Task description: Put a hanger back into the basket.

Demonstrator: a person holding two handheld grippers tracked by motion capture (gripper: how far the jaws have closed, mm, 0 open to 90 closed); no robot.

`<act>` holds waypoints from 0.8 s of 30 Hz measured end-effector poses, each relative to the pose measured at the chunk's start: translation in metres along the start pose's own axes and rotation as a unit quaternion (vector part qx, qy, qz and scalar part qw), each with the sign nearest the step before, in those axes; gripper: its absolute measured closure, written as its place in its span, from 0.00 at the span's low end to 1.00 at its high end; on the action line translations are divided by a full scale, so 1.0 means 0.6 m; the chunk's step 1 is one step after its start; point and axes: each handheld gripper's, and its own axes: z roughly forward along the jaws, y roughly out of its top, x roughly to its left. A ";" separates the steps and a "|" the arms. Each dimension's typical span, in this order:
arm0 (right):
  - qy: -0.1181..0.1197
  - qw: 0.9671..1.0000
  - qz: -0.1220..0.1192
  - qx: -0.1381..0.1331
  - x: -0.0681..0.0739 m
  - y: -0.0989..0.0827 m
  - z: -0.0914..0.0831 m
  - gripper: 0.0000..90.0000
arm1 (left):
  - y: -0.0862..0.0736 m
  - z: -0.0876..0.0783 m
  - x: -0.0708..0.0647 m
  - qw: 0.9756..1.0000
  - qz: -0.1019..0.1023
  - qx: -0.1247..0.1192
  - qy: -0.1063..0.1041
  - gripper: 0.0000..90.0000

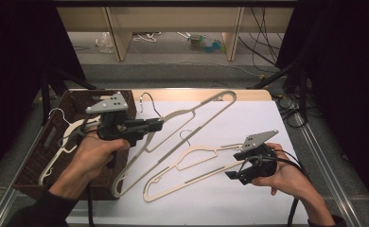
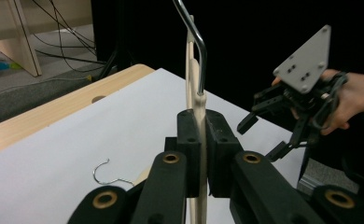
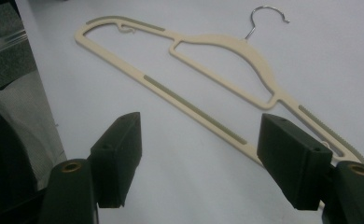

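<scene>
Hanger (image 1: 192, 113) number one is pinched at its neck by the left gripper (image 1: 156, 125), lifted just right of the wicker basket (image 1: 55, 142). Right gripper (image 1: 232, 174), jaws spread, hovers beside a second hanger (image 3: 208, 65) lying flat, farther right of that basket.

Brown wicker basket (image 1: 55, 142), white table (image 1: 249, 198)
</scene>
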 end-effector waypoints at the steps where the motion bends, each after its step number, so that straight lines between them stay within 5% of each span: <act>1: 0.003 1.000 -0.001 0.002 0.000 0.000 0.001 0.35 | 0.005 -0.010 0.000 1.000 0.000 -0.002 0.002 0.95; 7: 0.007 1.000 -0.005 0.007 0.003 -0.006 0.008 0.34 | 0.027 -0.075 0.018 0.999 0.010 -0.001 0.030 0.95; 17: 0.015 1.000 0.005 0.015 0.002 -0.022 0.021 0.34 | 0.027 -0.153 0.089 0.997 -0.034 -0.013 0.061 0.95; 24: 0.018 1.000 0.006 0.025 -0.002 -0.032 0.028 0.34 | 0.015 -0.195 0.157 0.993 -0.053 -0.025 0.104 0.95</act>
